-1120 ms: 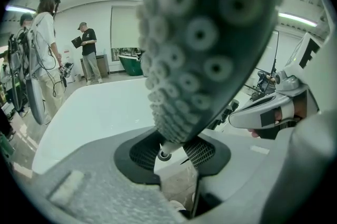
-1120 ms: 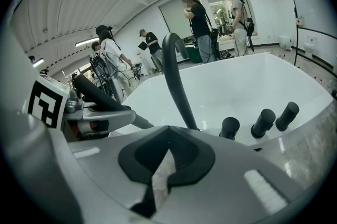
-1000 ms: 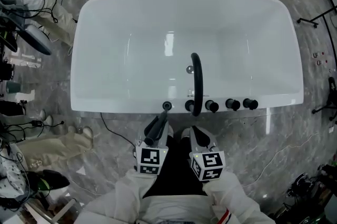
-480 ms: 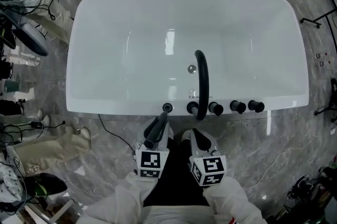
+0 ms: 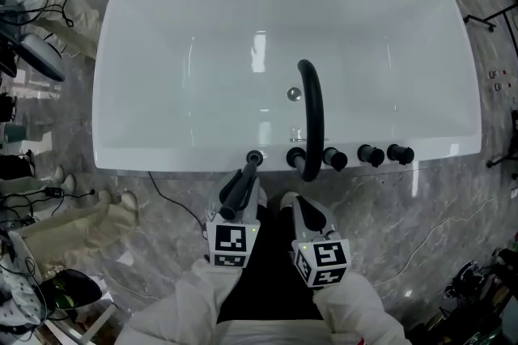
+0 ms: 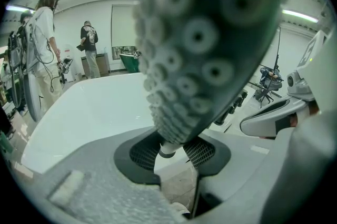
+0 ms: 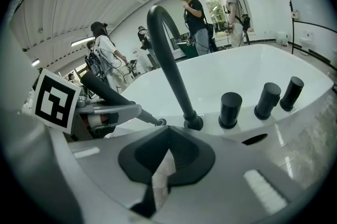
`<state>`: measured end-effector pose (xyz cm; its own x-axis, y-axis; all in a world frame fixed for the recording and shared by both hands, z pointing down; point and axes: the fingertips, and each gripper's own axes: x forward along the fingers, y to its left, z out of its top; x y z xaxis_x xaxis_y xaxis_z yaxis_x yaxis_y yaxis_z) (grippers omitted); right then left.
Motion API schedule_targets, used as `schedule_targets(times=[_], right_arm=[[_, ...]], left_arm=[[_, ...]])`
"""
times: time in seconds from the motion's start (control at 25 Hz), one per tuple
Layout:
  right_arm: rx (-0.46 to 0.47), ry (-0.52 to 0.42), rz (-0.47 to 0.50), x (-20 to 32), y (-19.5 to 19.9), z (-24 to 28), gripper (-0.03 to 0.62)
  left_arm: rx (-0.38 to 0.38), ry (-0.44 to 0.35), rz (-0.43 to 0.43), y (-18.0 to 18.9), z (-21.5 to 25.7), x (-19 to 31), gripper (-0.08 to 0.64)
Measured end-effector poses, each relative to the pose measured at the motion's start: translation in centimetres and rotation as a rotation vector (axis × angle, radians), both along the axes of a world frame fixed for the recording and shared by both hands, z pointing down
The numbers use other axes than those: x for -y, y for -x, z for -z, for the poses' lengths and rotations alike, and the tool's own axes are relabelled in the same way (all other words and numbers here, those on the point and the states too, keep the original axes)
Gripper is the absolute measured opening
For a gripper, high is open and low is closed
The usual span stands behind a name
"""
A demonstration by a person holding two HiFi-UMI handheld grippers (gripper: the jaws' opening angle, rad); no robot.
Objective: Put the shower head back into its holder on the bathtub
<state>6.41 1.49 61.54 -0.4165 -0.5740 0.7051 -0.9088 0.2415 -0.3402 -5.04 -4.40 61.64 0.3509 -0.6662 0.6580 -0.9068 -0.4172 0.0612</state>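
Observation:
My left gripper (image 5: 236,204) is shut on the black shower head (image 5: 242,185). The head slants forward and down, and its lower end is at the small round holder (image 5: 254,158) on the white bathtub's near rim (image 5: 162,163). In the left gripper view the nozzle face (image 6: 200,44) fills the upper picture, and the handle runs down between the gripper's (image 6: 171,152) pads. The right gripper view shows the handle (image 7: 105,92) reaching the holder (image 7: 159,122). My right gripper (image 5: 301,210) hangs shut and holds nothing just short of the rim, below the spout; its jaws (image 7: 166,157) meet.
A black arched spout (image 5: 312,117) rises from the rim right of the holder, with three black knobs (image 5: 371,155) further right. A drain (image 5: 294,94) lies in the tub. Cables, bags and stands crowd the marble floor at left (image 5: 48,198). People stand beyond the tub (image 7: 197,20).
Both grippers have sunk a little toward the tub rim. The shower head's lower end has come closer to the holder. The tub now looks larger in the head view.

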Motion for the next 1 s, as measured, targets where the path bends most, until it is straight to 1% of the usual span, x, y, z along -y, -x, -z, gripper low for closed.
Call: schedule_targets(times=[0.64, 1.0], right_arm=[[0.004, 0.024, -0.029, 0.2, 0.0, -1.3, 0.005], [0.007, 0.031, -0.039, 0.4, 0.2, -1.5, 0.005]], left_arm=[[0.015, 0.024, -0.038, -0.1, -1.6, 0.7, 0.135], [0.009, 0.019, -0.051, -0.5, -1.6, 1.5, 0.137]])
